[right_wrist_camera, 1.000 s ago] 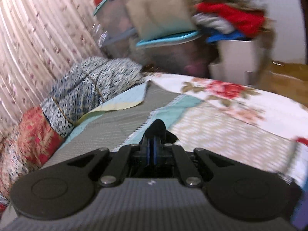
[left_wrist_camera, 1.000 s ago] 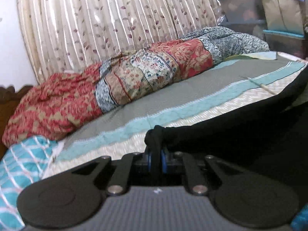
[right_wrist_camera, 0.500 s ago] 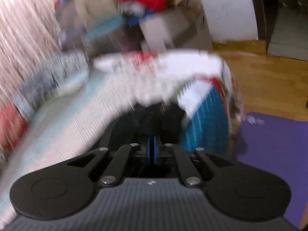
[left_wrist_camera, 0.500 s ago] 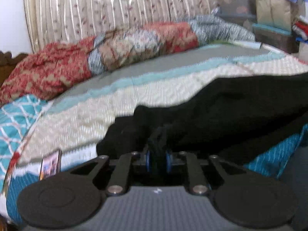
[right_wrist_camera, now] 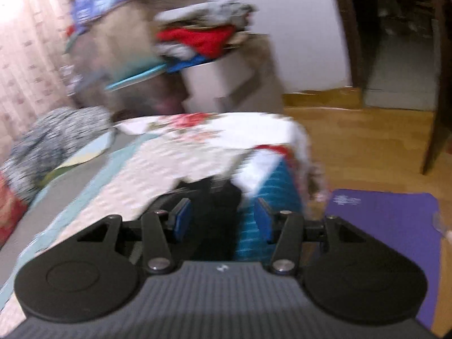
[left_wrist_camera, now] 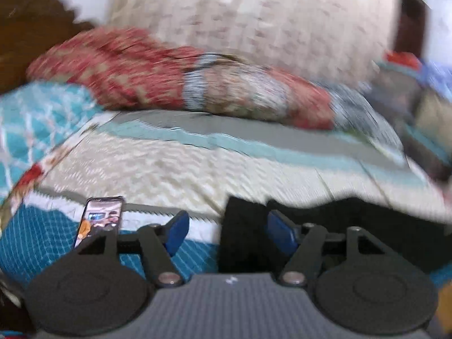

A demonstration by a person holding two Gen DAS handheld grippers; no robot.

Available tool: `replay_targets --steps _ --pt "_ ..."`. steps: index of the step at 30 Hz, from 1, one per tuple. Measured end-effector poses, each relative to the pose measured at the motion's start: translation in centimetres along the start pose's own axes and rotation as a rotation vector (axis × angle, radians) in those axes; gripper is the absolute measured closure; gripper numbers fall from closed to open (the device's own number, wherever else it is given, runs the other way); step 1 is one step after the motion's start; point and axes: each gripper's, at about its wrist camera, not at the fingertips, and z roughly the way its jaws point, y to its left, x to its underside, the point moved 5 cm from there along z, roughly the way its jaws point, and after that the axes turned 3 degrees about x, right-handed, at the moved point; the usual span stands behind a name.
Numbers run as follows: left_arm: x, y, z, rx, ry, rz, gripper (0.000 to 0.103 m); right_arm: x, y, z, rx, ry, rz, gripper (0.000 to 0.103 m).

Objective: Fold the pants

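- Left gripper [left_wrist_camera: 226, 230]: jaws opening, blue pads [left_wrist_camera: 176, 233] spread apart, gripping nothing; edge of the black pants [left_wrist_camera: 353, 226] lying in the gap toward the right pad, clamped by neither.
- Right gripper [right_wrist_camera: 219, 221]: jaws opening too, blue pads [right_wrist_camera: 182, 223] apart; a dark bunch of the pants [right_wrist_camera: 217, 206] sitting loose between them, nearer the left pad, not pressed.
- Pants spread along the near edge of the bed [left_wrist_camera: 197, 169], running from the middle of the left wrist view off to the right; in the right wrist view ending close to the bed's near right corner.
- Under the pants: cream zigzag bedcover with a teal stripe and a grey band farther back; teal checked sheet [left_wrist_camera: 42, 240] hanging at the near side.
- Phone [left_wrist_camera: 100, 217], screen lit, lying at the near left edge of the bed, just left of the left gripper's left finger.
- Red patterned quilt [left_wrist_camera: 127, 70] rolled along the far side of the bed, in front of a pale curtain [left_wrist_camera: 254, 14].
- Teal patterned pillow [left_wrist_camera: 34, 118] at the far left, beside a dark wooden headboard [left_wrist_camera: 28, 28].
- In the right wrist view: floral sheet [right_wrist_camera: 203, 130] at the far end of the bed, heap of clothes [right_wrist_camera: 203, 36] on boxes beyond it, wooden floor [right_wrist_camera: 367, 147] and a purple mat [right_wrist_camera: 389, 226] to the right.
- Both views blurred; fine detail unreadable.
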Motion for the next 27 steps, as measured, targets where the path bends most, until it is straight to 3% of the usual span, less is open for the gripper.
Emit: replay_targets --steps 2,6,7,8,9,10,11,12,13,15,16,17,20,21,22,23,24,25,27 --pt "-1.1 0.5 2.5 0.014 0.042 -0.032 0.03 1.1 2.8 -0.3 -0.095 0.037 -0.035 0.05" --pt "-1.3 -0.8 10.0 0.06 0.207 -0.012 0.011 5.9 10.8 -1.1 -0.341 0.188 -0.202 0.05" --pt "-0.9 -1.2 11.7 0.063 0.246 -0.007 0.012 7.6 12.9 -1.6 -0.418 0.24 -0.242 0.051" --pt "-0.4 -1.6 12.9 0.056 0.273 0.0 0.017 9.0 14.7 -2.2 -0.483 0.287 -0.275 0.051" --pt "0.0 -2.0 14.5 0.048 0.309 0.011 0.055 10.8 16.7 -3.1 -0.555 0.339 -0.317 0.051" --pt "0.6 -2.3 15.3 0.053 0.345 0.017 0.072 12.6 18.6 -4.0 -0.619 0.385 -0.366 0.051" --pt "0.9 -2.5 15.9 0.044 0.359 0.007 0.075 14.1 20.3 -5.1 -0.671 0.42 -0.418 0.051" --pt "0.5 -2.5 15.7 0.026 0.317 -0.006 0.086 15.7 21.9 -6.3 -0.722 0.447 -0.477 0.051" --pt "-0.4 -2.3 15.0 0.011 0.249 -0.02 0.088 17.1 23.2 -7.6 -0.767 0.464 -0.533 0.051" --pt "-2.6 -0.6 12.5 -0.066 0.028 -0.097 0.089 20.0 25.5 -10.5 -0.857 0.476 -0.662 0.051" --pt "-3.3 0.2 11.7 -0.135 -0.061 -0.112 0.102 21.3 26.5 -12.0 -0.911 0.464 -0.726 0.051" --pt "-3.3 0.8 11.8 -0.201 -0.076 -0.101 0.101 22.2 27.4 -13.3 -0.963 0.448 -0.784 0.051" --pt "-1.9 1.1 13.4 -0.168 0.079 -0.062 0.093 24.5 30.6 -16.6 -1.113 0.376 -0.962 0.051" --pt "-1.6 1.2 13.0 -0.168 0.073 -0.048 0.091 24.6 31.7 -17.1 -1.16 0.364 -0.985 0.051" --pt "-1.3 1.4 12.4 -0.176 0.062 -0.045 0.079 24.7 32.9 -17.6 -1.202 0.362 -0.993 0.05" --pt "-0.9 1.8 11.7 -0.177 0.053 -0.064 0.075 24.7 34.1 -18.1 -1.245 0.374 -0.989 0.049" --pt "-0.5 2.6 11.0 -0.163 0.048 -0.109 0.068 24.8 35.2 -18.5 -1.284 0.394 -0.983 0.045" --pt "-0.1 3.3 10.5 -0.139 0.053 -0.16 0.067 25.0 36.1 -18.7 -1.318 0.415 -0.98 0.042" --pt "0.7 4.6 9.7 -0.086 0.086 -0.255 0.067 25.9 37.2 -19.6 -1.396 0.455 -1.01 0.025"
